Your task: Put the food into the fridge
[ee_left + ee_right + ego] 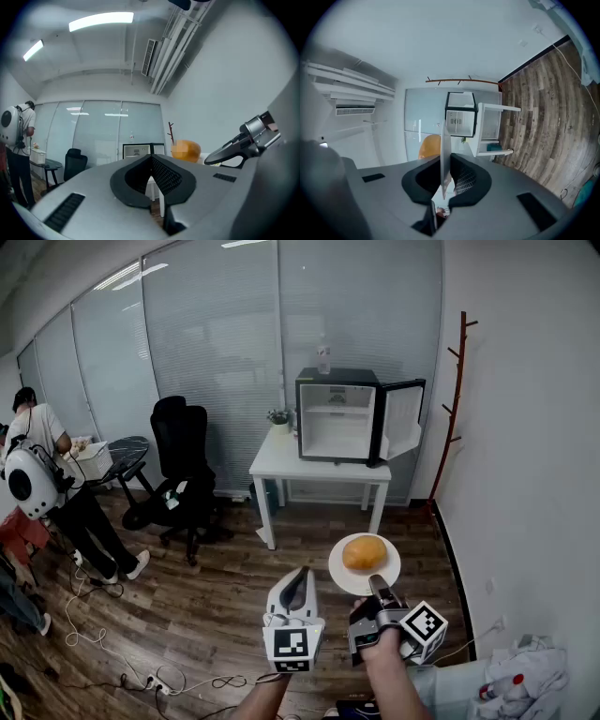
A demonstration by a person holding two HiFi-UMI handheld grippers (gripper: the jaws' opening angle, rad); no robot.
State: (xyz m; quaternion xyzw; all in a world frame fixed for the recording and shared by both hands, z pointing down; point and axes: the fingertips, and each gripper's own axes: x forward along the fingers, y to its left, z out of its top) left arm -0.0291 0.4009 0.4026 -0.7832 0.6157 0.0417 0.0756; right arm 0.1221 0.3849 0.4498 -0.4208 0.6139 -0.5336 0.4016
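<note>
A small black fridge stands on a white table across the room, its door swung open to the right. My right gripper is shut on the rim of a white plate carrying a round orange bun, low in the head view. In the right gripper view the plate runs edge-on between the pads, with the bun to its left and the fridge beyond. My left gripper hangs beside it, shut and empty; its jaws meet in its own view, where the bun also shows.
A person with a white backpack stands at the far left by a round table. Black office chairs sit left of the white table. A wooden coat rack leans by the right wall. Cables trail over the wood floor.
</note>
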